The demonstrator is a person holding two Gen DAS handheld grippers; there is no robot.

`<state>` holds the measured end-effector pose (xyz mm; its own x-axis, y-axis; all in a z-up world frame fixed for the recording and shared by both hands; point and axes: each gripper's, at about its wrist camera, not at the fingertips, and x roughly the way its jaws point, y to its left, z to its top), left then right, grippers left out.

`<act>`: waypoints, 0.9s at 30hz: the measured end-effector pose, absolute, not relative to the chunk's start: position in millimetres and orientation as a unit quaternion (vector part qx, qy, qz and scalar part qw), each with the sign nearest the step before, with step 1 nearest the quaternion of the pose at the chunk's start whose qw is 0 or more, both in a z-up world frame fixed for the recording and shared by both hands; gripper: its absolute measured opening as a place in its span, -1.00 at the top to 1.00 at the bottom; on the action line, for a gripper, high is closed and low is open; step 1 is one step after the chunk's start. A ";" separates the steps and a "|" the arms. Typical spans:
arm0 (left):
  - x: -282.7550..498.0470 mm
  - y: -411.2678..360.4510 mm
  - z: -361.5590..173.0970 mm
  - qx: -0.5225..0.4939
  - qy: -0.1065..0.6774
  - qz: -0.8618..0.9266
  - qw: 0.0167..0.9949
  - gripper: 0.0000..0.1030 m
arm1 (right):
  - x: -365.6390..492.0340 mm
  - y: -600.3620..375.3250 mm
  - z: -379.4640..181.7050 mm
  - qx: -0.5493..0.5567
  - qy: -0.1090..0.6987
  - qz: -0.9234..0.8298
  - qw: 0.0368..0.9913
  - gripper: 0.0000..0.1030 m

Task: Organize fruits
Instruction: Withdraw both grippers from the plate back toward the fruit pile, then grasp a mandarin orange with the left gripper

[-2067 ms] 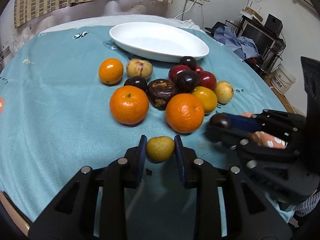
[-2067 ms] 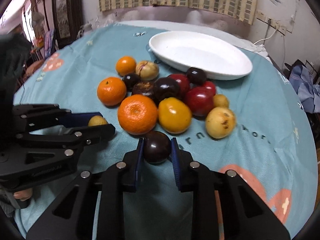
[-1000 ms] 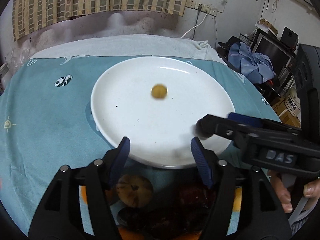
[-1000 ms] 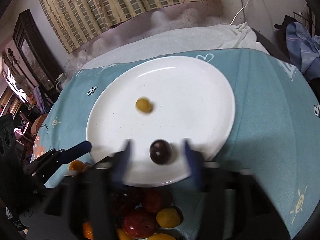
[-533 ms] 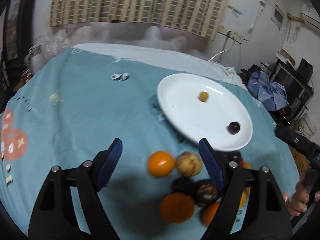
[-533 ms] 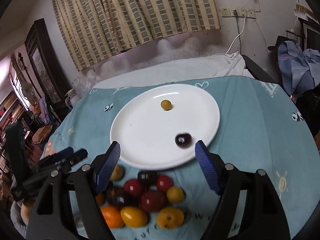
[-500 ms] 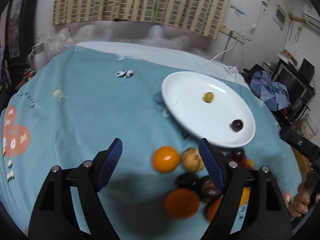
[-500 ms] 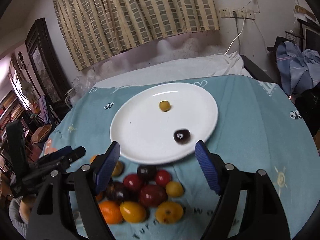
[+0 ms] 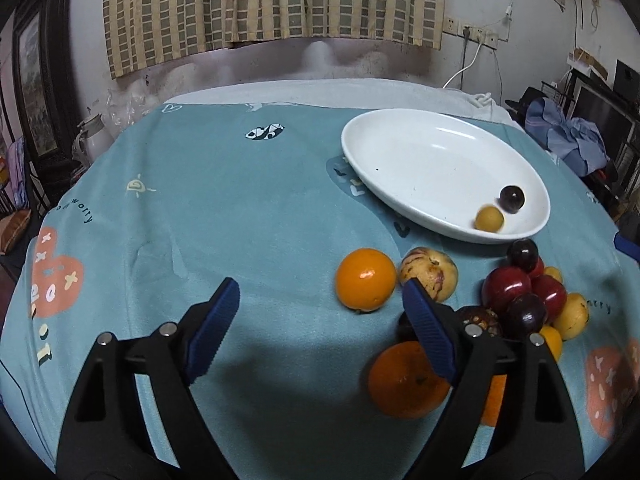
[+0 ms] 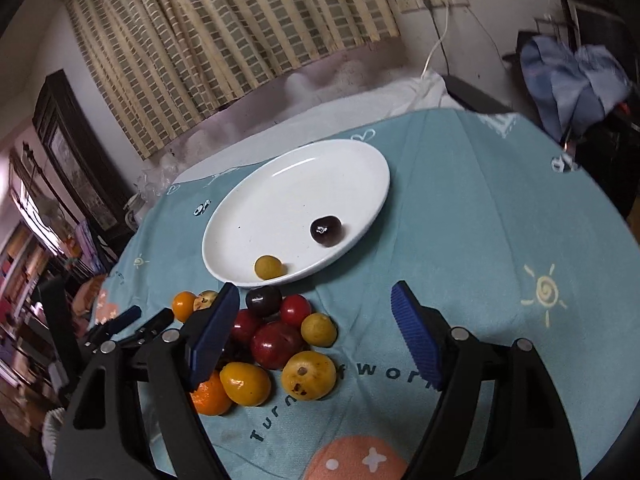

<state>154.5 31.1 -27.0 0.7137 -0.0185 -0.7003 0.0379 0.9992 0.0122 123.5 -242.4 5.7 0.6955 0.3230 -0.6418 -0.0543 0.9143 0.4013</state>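
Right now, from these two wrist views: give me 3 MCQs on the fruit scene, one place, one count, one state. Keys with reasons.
1. Where does the small yellow fruit lie?
A. on the cloth beside the oranges
B. in the white plate
C. between the left claw's pads

2. How many fruits are in the plate?
A. none
B. two
C. five

3. What state is the right claw in?
A. shut on a dark plum
B. shut on nothing
C. open, holding nothing

Key:
1 B: the small yellow fruit sits inside the white plate, near its front rim.
2 B: only that one and the dark plum are in it.
3 C: the right claw has its pads wide apart with only cloth between them.
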 end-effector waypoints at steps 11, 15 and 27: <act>165.3 21.7 -38.2 0.046 0.387 -0.019 0.921 -0.69 | 121.6 -228.4 2.3 0.141 0.384 0.103 0.907 -0.52; 169.6 24.3 -41.4 0.041 0.392 -0.023 0.919 -0.69 | 123.1 -229.7 -0.1 0.142 0.388 0.099 0.905 -0.52; 182.8 24.7 -51.8 0.009 0.422 -0.083 0.903 0.27 | 124.8 -220.5 -4.4 0.125 0.396 0.105 0.904 -0.52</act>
<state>182.8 24.7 -51.8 0.6306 -0.1415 -0.7631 0.1566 0.9862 -0.0534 124.8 -220.5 -4.4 0.6645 0.2892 -0.6890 -0.0918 0.9467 0.3088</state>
